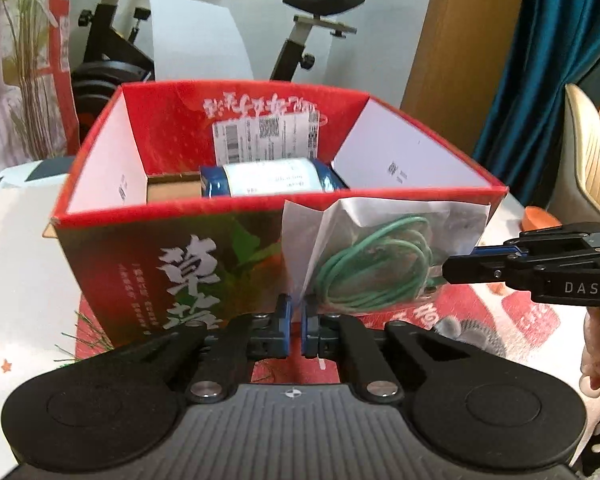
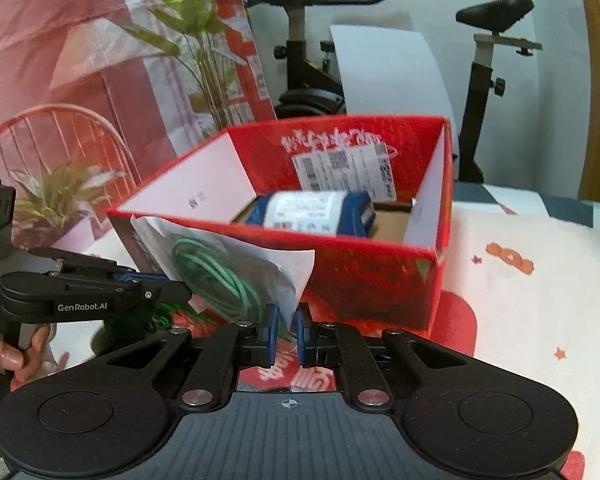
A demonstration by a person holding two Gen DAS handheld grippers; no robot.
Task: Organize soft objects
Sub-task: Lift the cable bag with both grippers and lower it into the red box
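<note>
A clear plastic bag with a coiled green cable hangs in front of the open red box. My left gripper is shut on the bag's lower left corner. My right gripper pinches the bag's right edge. In the right wrist view the same bag is held by my right gripper at a corner, and the left gripper grips its other side. The box holds a blue package with a white label.
The box stands on a white and red patterned tablecloth. An exercise bike and a white sheet stand behind it. A red chair and plants are at the left in the right wrist view. A blue curtain hangs right.
</note>
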